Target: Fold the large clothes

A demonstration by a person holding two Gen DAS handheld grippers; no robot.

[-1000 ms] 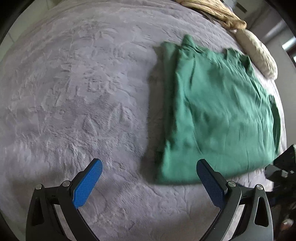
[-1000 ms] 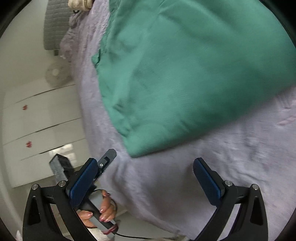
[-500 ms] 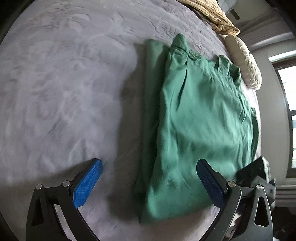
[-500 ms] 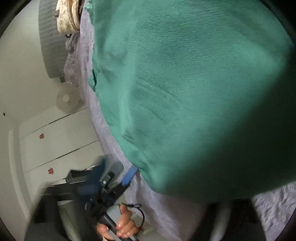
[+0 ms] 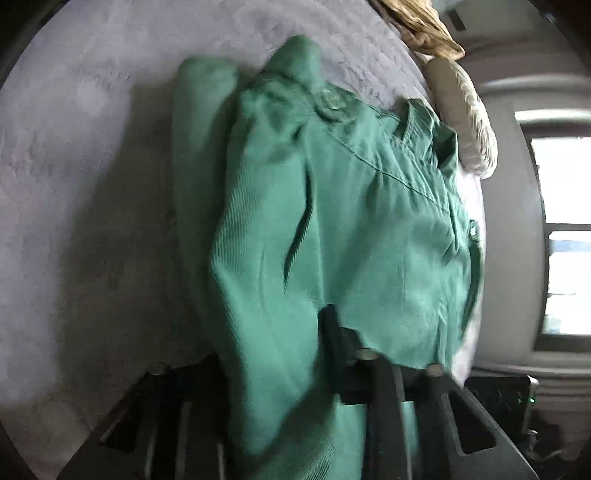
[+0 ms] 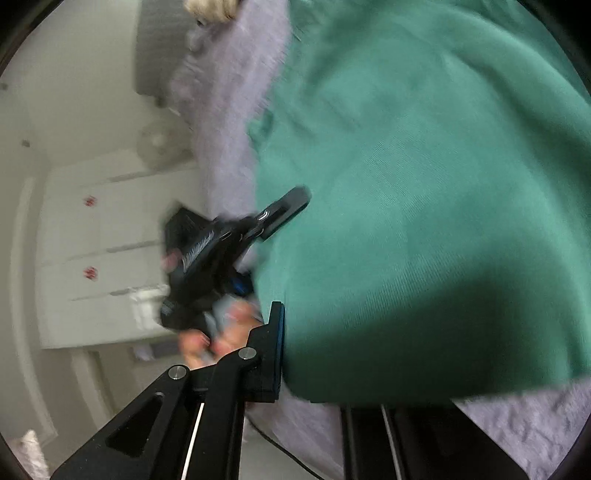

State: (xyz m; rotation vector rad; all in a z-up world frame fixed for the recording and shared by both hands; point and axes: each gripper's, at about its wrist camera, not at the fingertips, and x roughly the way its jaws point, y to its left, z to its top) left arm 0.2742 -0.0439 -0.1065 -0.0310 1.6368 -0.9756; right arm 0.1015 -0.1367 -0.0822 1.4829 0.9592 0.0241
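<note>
- Left gripper is deep in the green garment, jaws closing with a thick bunch of the near hem gathered between them.
- Only its right-hand finger shows, dark and pressed against the cloth; the other one is buried under the fold that spills over the gripper body.
- Ahead of that gripper the garment stretches away up the grey bedspread, folded lengthwise, with a button near the far end and a collar edge beyond it.
- Off to the far right of the tool, a pale pillow and a tan bundle of fabric sit at the head of the bed, past the garment's far end.
- Right gripper is narrowing its jaws on the other near corner of the same garment.
- Its left finger lies flat against the cloth edge; the opposite finger is hidden under the green fabric, which bulges up and over the tool.
- In the right wrist view the left gripper appears just to the left, blurred, its tip laid on the garment's edge, with the person's hand wrapped around its handle.
- Behind that hand stand white wardrobe doors; grey bedspread runs beside the garment.
</note>
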